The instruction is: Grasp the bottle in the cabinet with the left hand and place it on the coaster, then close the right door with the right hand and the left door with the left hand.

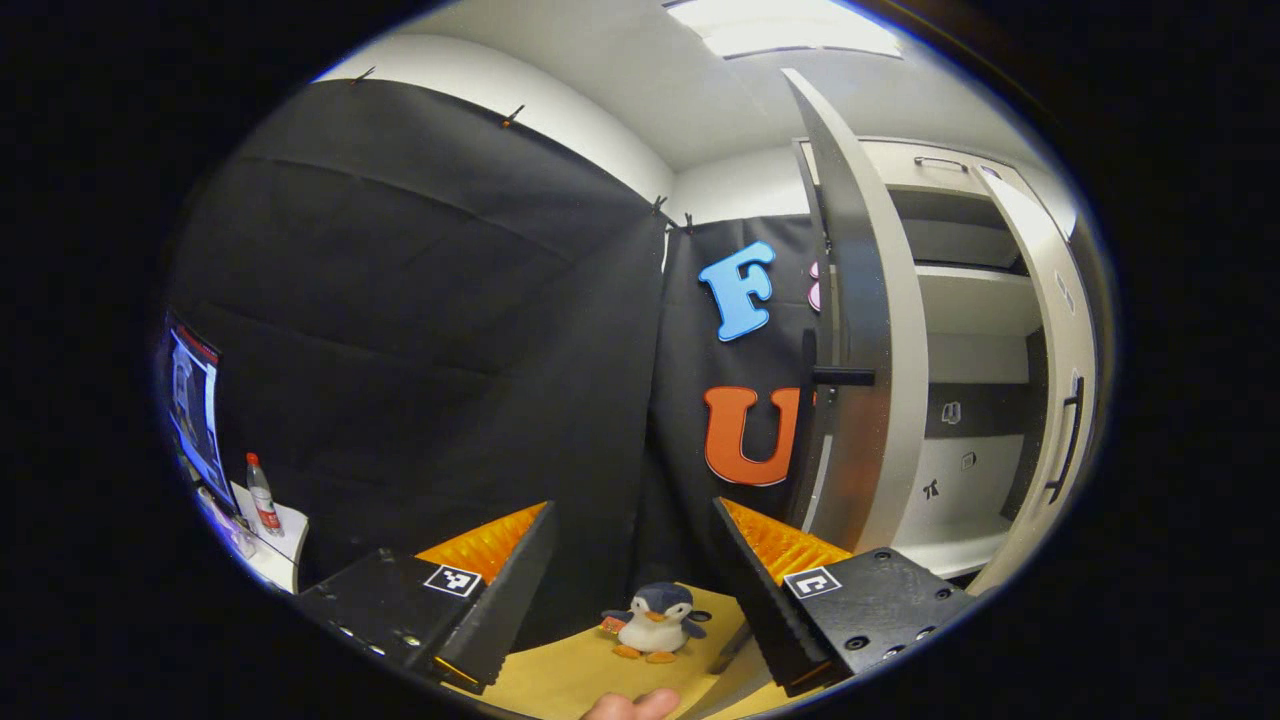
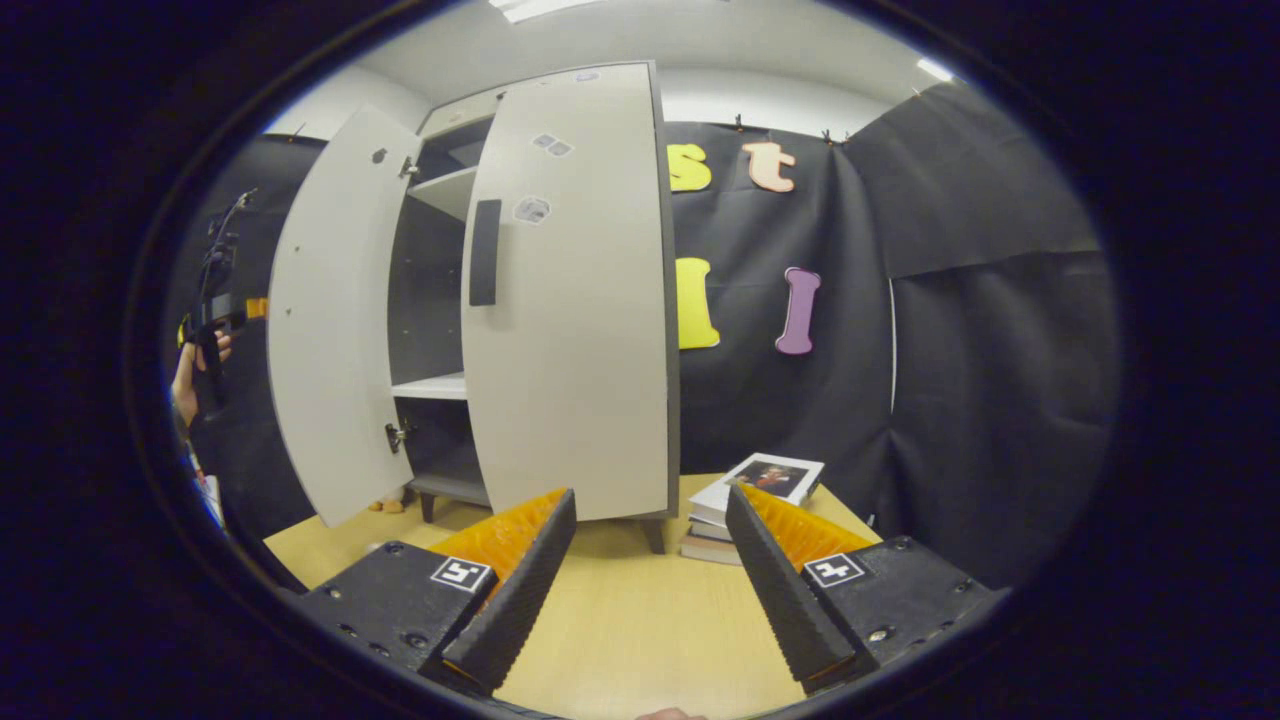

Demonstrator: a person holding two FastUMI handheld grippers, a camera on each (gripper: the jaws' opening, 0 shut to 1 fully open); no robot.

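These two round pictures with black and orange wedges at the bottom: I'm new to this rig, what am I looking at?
Each picture comes from a camera riding on a hand-held two-finger tool. The wedges are its fingers. In the left gripper view the left tool is open and empty, facing the left door edge-on, with a toy penguin on the wooden table. In the right gripper view the right tool is open and empty too, facing the white cabinet with both doors open, beside stacked books.
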